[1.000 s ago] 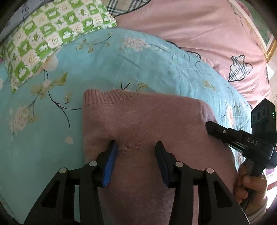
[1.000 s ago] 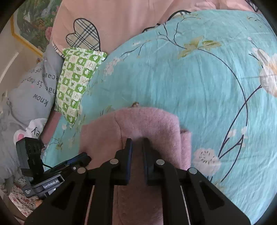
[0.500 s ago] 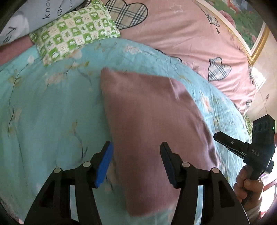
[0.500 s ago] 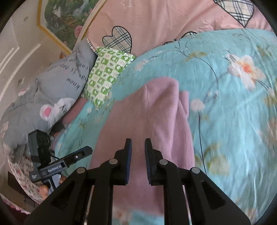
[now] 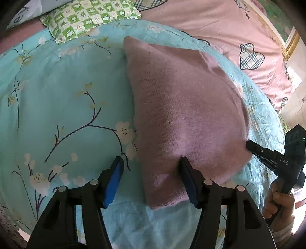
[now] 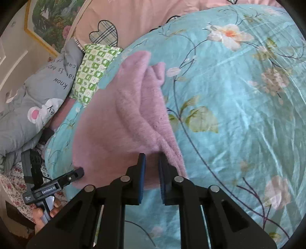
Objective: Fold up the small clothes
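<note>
My left gripper (image 5: 151, 182) has just been opening; its jaws now stand well apart, straddling the near left corner of the pink knit garment (image 5: 183, 107) without pressing it, where 1 second ago they sat down on the cloth. My right gripper (image 6: 152, 178) has its jaws nearly together, with a narrow gap and nothing pinched, at the garment's near edge. Both have drawn back, so I judge this fold released and laid. The garment lies flat on the turquoise floral bedspread (image 5: 57, 107), folded into a narrow stack; its long axis runs away from me, its far end pointing toward the green checked pillow (image 5: 89, 17) and the pink sheet (image 5: 220, 24) beyond.
</note>
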{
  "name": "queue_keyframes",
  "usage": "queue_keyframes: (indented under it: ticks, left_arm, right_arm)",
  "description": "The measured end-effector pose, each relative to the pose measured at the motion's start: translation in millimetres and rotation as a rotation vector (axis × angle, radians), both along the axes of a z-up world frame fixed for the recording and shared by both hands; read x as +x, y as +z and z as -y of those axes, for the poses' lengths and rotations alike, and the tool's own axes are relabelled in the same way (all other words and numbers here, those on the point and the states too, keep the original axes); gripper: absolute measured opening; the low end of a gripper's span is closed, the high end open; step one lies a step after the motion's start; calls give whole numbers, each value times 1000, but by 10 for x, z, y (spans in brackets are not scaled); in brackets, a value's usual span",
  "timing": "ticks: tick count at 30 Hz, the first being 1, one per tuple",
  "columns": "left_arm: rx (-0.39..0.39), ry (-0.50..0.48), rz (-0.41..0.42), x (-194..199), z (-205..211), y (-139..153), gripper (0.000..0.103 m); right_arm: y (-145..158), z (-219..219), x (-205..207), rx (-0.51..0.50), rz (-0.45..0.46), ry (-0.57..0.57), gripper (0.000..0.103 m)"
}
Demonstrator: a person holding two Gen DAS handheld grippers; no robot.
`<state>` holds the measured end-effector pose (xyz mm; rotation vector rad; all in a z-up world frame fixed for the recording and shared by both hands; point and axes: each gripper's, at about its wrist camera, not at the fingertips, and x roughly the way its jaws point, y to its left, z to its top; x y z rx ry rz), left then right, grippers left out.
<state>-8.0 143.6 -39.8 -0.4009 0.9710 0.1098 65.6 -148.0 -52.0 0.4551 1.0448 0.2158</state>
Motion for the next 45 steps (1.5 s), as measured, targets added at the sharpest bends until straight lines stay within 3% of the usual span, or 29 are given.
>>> queue_keyframes:
  ticks: [6,10,11,14,21,24,26,31,33,37,45]
  left_arm:
    - [41,15,40,-182,78,130,61]
    - [72,-25,88,-345,235,241,61]
    - [68,-42,100,-398,283,263,62]
    - [63,-67,123,-530,399,304,68]
    - [52,-92,140,-795,568,270,74]
    - [90,-106,151,-905,612,237,82]
    - [121,-113,158,-978,657,218,82]
    - [136,-111,121,-1050,669,109,85]
    - [121,-94,94,-1039,626,56,85]
    - [106,-56,70,-1037,536,0,85]
    - [163,2,79,-973,412,163,85]
  right_arm:
    - [165,-108,-150,-61,29,18,16]
    - [337,-217,-310,-103,68,43,17]
    - [364,-240,-343,-108,76,48,23]
    - [446,-306,-508,-128,105,59,58]
    - [500,-416,-862,-160,141,82,60]
    - [469,-473,-1003,-192,146,105,60]
    - [434,-517,-1118,-205,151,118,61]
    - [388,-571,-1313,-234,180,112,76]
    - [392,-572,-1326,-246,191,108,86]
    - [397,-585,-1315,-242,194,101,86]
    - [403,-674,-1152,-260,161,153,87]
